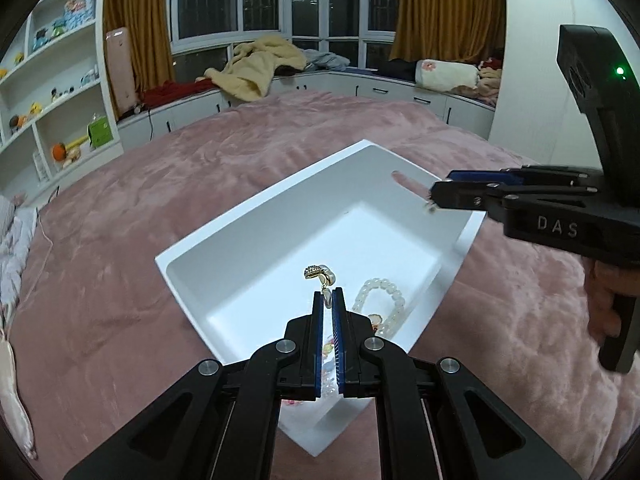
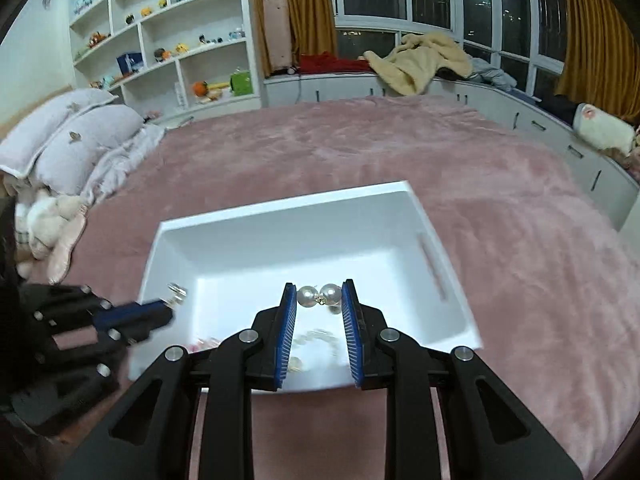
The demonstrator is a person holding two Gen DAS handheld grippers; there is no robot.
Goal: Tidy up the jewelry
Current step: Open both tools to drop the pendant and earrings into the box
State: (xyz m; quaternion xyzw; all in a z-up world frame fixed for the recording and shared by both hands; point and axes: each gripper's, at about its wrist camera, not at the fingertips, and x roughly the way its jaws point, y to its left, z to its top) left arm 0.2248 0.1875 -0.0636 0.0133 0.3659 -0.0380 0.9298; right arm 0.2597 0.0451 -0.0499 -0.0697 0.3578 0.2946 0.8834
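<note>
A white box (image 1: 280, 200) sits on the pink bed cover; it also shows in the right wrist view (image 2: 280, 206). My left gripper (image 1: 330, 294) is shut on a gold and pearl earring (image 1: 318, 274) and holds it over the box's near corner. A white bead bracelet (image 1: 384, 296) lies inside the box. My right gripper (image 2: 319, 290) is shut on a pair of pearl earrings (image 2: 318, 294) above the box. It also shows in the left wrist view (image 1: 434, 200) over the box's right rim. The left gripper shows blurred in the right wrist view (image 2: 172, 306).
The pink bed cover (image 1: 160, 220) spreads around the box. Pillows (image 2: 72, 136) and soft toys lie at the bed's left. White shelves (image 2: 168, 40) and a window seat with blankets (image 2: 424, 60) stand behind the bed.
</note>
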